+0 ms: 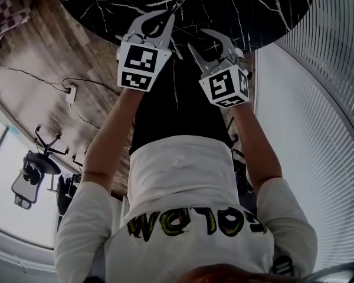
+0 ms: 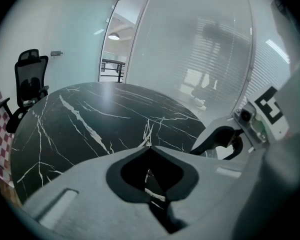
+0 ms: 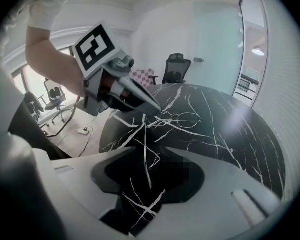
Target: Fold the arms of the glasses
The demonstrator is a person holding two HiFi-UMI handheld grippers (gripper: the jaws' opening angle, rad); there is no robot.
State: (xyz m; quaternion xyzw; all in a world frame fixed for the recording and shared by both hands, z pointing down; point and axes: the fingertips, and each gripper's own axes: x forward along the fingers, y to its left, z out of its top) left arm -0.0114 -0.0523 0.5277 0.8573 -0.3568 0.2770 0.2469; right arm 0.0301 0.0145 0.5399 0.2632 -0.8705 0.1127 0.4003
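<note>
The right gripper (image 3: 151, 149), jaws apart on nothing, could miss or bend a thin temple — the pale line (image 3: 147, 164) in its gap may be a temple or only a marble vein. Beyond it, the left gripper (image 3: 157, 109) looks clamped on the wire glasses (image 3: 176, 118), which lie on the black table (image 3: 240, 134) — its tips hide the hinge, and a hard push could twist the frame loose.

The glasses (image 3: 180, 118) lie on the table (image 3: 240, 134), with the chair (image 3: 176, 69) behind it.
</note>
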